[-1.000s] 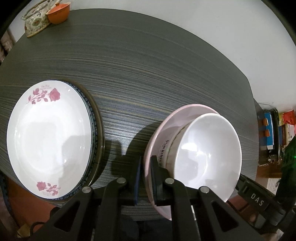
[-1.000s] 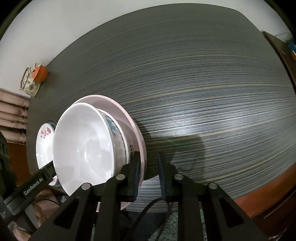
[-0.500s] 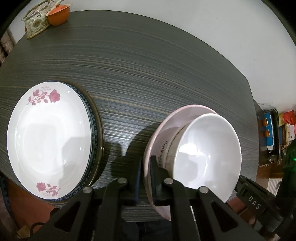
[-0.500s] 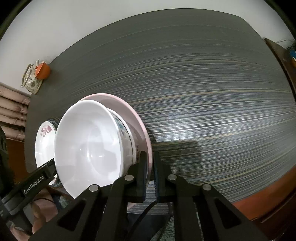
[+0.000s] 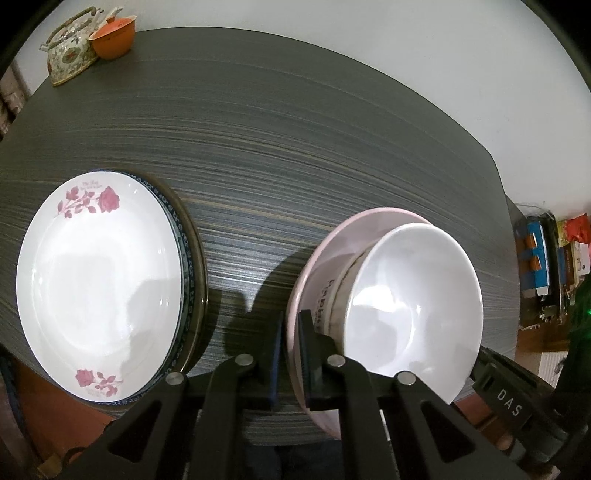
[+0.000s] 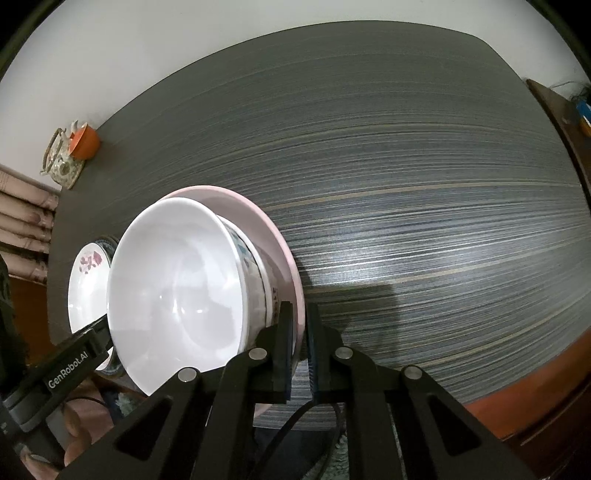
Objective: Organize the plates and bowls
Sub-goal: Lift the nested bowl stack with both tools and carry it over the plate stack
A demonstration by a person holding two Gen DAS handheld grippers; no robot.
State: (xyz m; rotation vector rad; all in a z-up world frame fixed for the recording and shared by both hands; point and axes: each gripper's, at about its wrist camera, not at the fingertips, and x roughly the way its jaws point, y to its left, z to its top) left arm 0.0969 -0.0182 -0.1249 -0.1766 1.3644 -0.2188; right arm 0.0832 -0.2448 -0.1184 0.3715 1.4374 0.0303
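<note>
A pink plate [image 5: 325, 243] carries a stack of bowls with a plain white bowl [image 5: 410, 295] on top. My left gripper [image 5: 291, 332] is shut on the plate's left rim. My right gripper [image 6: 300, 325] is shut on its right rim [image 6: 284, 251]; the white bowl [image 6: 173, 280] fills the left of that view. The plate looks lifted off the table and tilted. A white rose-patterned plate [image 5: 99, 280] lies on a blue-rimmed plate [image 5: 184, 258] at the table's left; it also shows in the right wrist view [image 6: 86, 280].
The dark striped table [image 5: 295, 147] stretches ahead, its front edge [image 6: 535, 406] near me. A floral teapot [image 5: 68, 55] and an orange cup [image 5: 112, 35] stand at the far left corner. A cluttered shelf [image 5: 546, 266] sits to the right of the table.
My right gripper has closed on the pink plate's right rim. The plate with its bowls has risen slightly between both grippers. The rose plate has not moved.
</note>
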